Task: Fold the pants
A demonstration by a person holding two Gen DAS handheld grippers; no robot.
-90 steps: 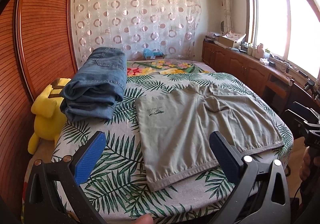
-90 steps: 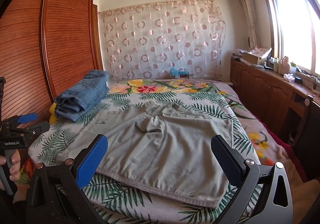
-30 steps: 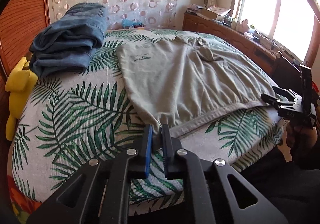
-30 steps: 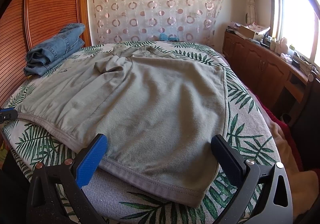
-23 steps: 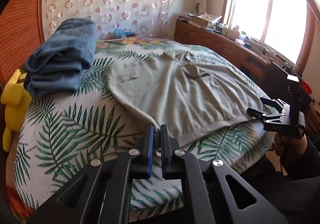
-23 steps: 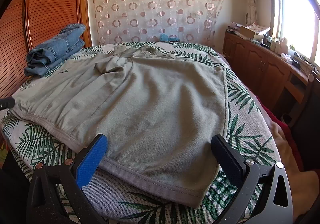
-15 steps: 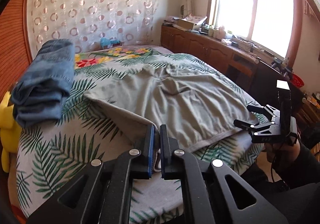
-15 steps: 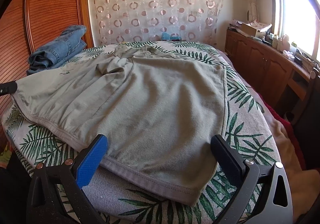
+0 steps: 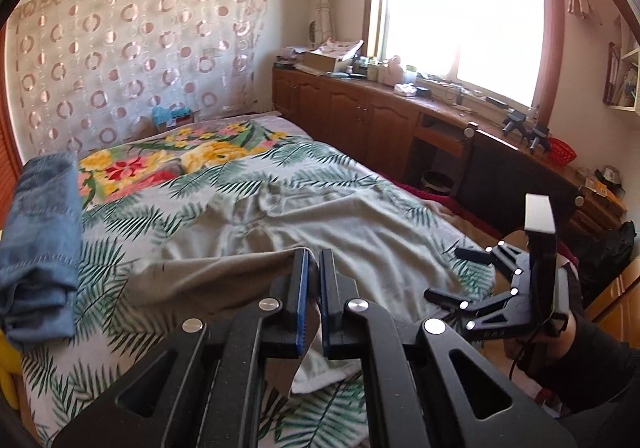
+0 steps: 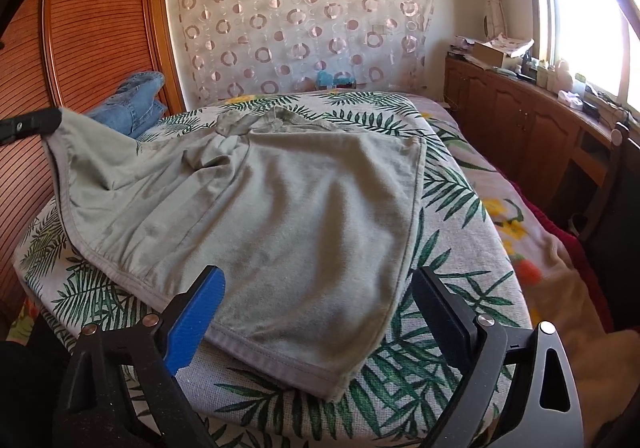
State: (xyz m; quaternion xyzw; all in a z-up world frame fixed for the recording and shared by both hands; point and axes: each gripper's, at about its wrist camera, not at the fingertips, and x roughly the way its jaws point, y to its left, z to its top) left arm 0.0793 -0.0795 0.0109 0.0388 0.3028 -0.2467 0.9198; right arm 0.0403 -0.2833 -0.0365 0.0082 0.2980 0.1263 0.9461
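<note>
The left tongs (image 9: 314, 288) pinch a corner of the grey shorts (image 10: 288, 208), lifted off the bed (image 10: 460, 216); the right tongs (image 10: 316, 312), jaws just narrowing, gape over the hem, gripping nothing.

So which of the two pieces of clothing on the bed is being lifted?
The grey shorts: the left tool pinches one corner and holds it off the bed. The blue jeans lie folded, untouched, beside them.

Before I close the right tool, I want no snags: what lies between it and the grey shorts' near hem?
Nothing but bedspread. In the right wrist view the open right tool hovers at the grey shorts' near hem, with no object between.
</note>
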